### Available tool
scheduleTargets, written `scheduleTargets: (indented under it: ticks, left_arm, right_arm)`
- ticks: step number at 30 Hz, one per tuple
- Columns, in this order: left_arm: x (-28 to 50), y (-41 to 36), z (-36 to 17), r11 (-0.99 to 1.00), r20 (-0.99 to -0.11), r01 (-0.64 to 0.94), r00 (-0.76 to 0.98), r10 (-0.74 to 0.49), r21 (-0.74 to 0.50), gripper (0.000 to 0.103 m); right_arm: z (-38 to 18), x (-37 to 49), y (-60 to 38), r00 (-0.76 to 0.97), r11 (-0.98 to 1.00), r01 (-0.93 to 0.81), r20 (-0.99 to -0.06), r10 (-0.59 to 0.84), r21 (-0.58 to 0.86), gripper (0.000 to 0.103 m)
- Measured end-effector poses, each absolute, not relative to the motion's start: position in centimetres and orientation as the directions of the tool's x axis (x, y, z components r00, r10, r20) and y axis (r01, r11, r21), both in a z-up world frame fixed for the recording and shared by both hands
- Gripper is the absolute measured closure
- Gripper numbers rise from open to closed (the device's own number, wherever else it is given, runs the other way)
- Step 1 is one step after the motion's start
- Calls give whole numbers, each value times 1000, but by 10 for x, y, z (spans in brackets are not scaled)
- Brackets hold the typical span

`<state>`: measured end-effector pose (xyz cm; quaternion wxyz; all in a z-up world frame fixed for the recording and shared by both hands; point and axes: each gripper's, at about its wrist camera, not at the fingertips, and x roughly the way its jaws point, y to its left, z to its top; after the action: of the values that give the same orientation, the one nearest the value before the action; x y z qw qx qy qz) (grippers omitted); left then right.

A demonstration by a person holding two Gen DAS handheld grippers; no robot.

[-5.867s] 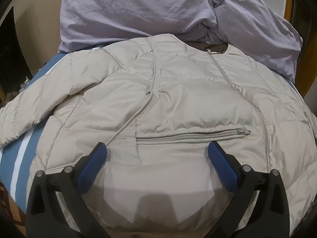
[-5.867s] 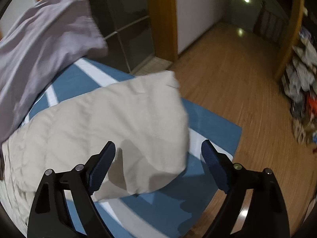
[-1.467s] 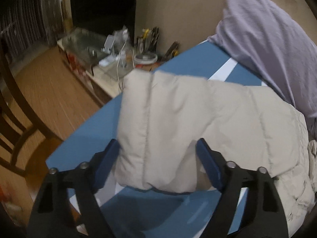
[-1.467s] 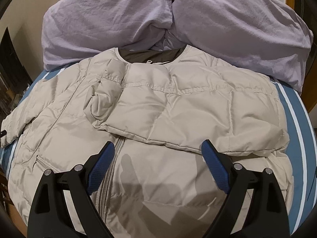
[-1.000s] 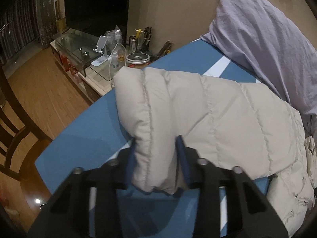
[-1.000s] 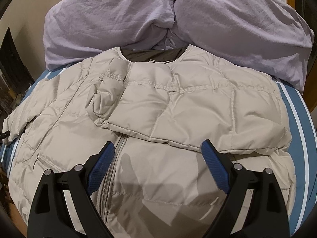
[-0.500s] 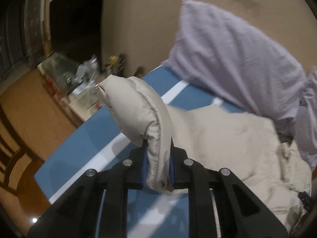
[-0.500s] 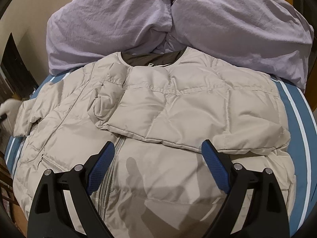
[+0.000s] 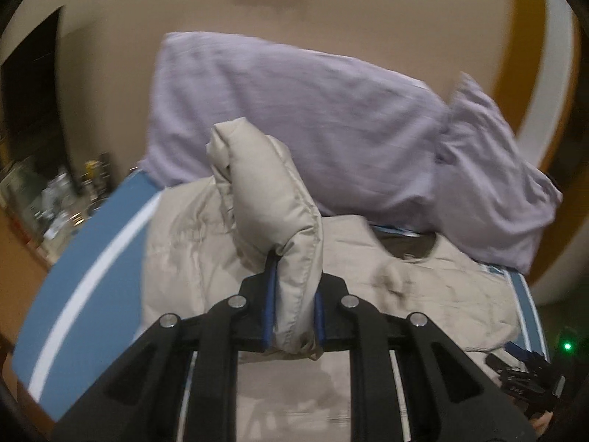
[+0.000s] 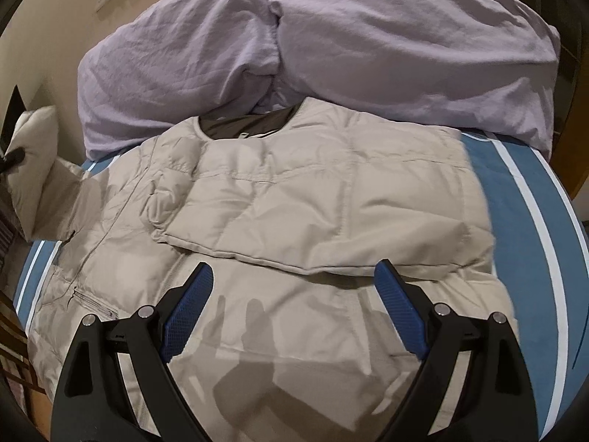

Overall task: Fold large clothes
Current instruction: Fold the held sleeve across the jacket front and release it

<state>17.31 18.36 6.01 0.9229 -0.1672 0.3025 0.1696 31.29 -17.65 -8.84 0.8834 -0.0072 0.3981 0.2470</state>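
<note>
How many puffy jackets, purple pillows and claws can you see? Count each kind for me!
Beige puffy jacket: 1
Purple pillows: 2
Claws: 2, the left claw pinching the jacket's sleeve, the right claw open
Total: 5

Beige puffer jacket [image 10: 294,221] lies front-up on the bed, one sleeve [image 10: 331,228] folded across, other sleeve [image 9: 272,199] lifted.

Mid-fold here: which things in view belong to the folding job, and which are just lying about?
Job:
- beige puffer jacket
- its sleeve, clamped in the left gripper
- right gripper, open above the jacket

Lying about:
- lilac duvet
- blue striped sheet
- cluttered side table
</note>
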Motion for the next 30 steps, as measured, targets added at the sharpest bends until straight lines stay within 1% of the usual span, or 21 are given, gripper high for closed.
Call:
scheduleTargets:
  ticks: [5,8,13,20,23,26,27,28,30]
  left_arm:
    - [206,129,64,929,-598,-292,795,103,-228,86]
    - [224,100,59,943,-609,-241,791,56,-227,86]
    - [251,61,34,962,-660,-193,751,18,-194,86]
    - [278,31,-2,974,-740,-168,673,-1,-154,86]
    - [281,21,-10,981,-760,-142,650,-6,-129,80]
    - [278,20,-5,983,-749,-111,662,-38,-147,67]
    - [275,20,-2,984,-740,-109,672,-29,-138,58]
    - [275,20,1,985,-733,-110,680,-21,-130,54]
    - [275,20,5,988,-722,-111,691,-3,-111,54]
  right_arm:
    - [-90,316,-200,574,885,-422,-698,429,197,12]
    - [-92,317,-209,575,887,-413,-696,430,207,12]
    - [-99,321,-220,568,888,-399,-698,435,228,12]
    - [-104,324,-224,558,885,-392,-700,445,250,12]
    - [-106,324,-225,556,884,-394,-701,447,251,12]
    - [-106,325,-227,556,885,-389,-700,447,256,12]
    - [-107,325,-228,556,885,-387,-700,448,259,12]
    - [-107,325,-229,556,885,-384,-700,448,262,12]
    - [-107,325,-230,556,885,-380,-699,450,268,12]
